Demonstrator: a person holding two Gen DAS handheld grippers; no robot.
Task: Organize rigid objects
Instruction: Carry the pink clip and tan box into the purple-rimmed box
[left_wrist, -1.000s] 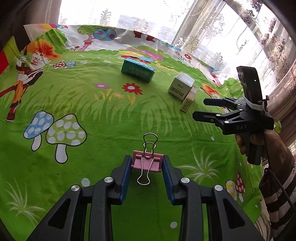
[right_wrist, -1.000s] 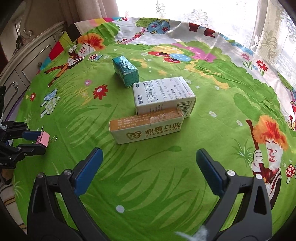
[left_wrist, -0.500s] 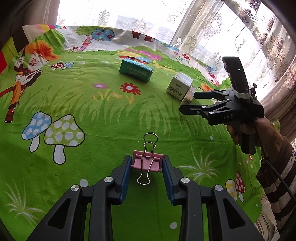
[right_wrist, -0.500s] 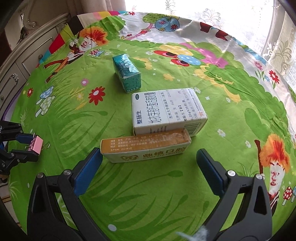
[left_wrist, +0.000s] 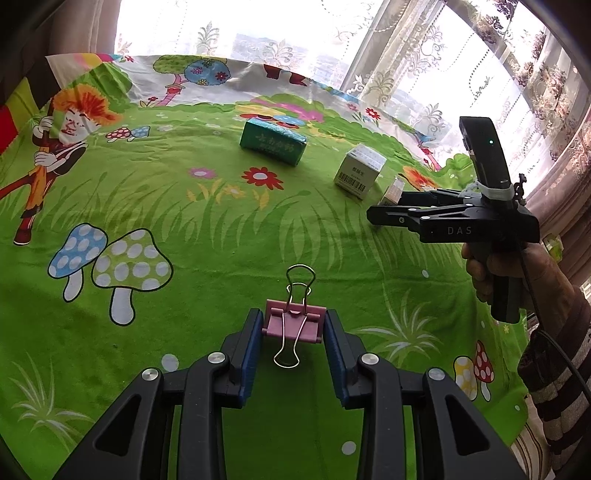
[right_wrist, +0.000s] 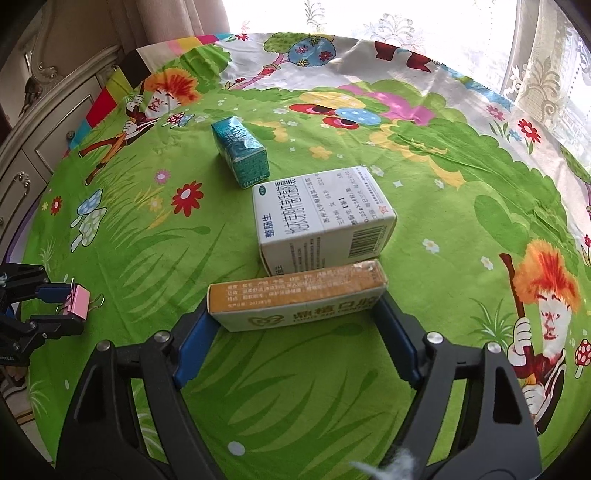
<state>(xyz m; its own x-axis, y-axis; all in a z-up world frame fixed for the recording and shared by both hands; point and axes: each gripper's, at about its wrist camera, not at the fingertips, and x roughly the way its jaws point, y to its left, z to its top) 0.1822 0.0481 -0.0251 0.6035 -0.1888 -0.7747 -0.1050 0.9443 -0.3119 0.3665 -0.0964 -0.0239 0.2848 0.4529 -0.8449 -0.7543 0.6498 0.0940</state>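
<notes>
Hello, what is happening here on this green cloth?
A person is tidying small items on a cartoon tablecloth. The left gripper is shut on a pink binder clip. The right gripper is closing around the long orange box, which lies against a white box. A teal box lies apart.

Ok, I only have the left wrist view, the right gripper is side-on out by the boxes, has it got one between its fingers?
Observer: Yes. The long orange box sits lengthwise between the right gripper's blue pads, and the jaws are closing on its ends.
Operator: Is that box touching the white one?
Observer: It lies right along the near side of the white box; I see no gap between them.
Operator: And the teal box?
Observer: The teal box stands apart, beyond the white box's far left corner.
Operator: Any furniture nearby?
Observer: A pale carved cabinet stands past the cloth's left edge.
</notes>
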